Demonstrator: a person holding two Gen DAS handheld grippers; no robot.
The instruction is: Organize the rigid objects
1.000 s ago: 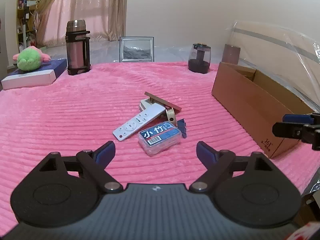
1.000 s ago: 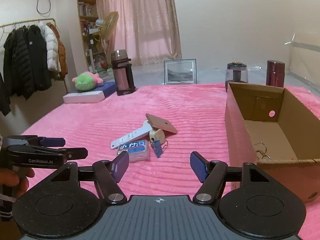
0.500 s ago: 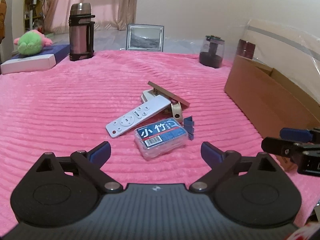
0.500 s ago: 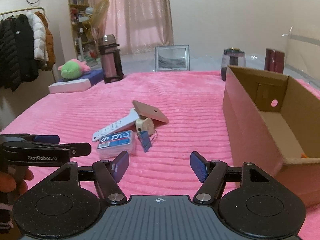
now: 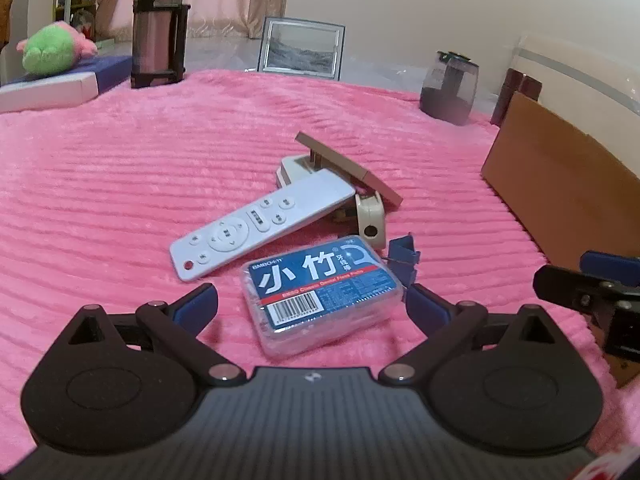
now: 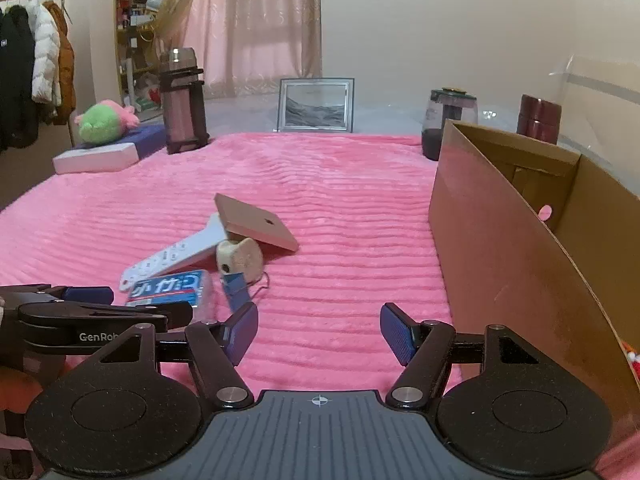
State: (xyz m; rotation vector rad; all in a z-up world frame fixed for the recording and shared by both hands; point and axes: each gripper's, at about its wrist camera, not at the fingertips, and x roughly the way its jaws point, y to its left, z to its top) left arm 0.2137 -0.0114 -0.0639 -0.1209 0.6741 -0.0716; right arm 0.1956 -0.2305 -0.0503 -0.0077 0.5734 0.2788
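At the far edge of the pink blanket (image 6: 340, 184) we see a tall thermos (image 6: 184, 108), a framed picture (image 6: 316, 105) and a dark jar (image 6: 450, 120). A green plush toy (image 6: 105, 121) lies on a flat box (image 6: 108, 154), and coats (image 6: 36, 76) hang at the left.

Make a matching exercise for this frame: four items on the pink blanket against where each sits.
Things:
1. floss pack
2. white remote
3. cardboard box
4. picture frame

Places:
A. far edge, standing upright
B. right side of blanket
C. leaning on the pile
D. nearest the left gripper

Pairs: 1-D, 2-C, 3-B, 4-A
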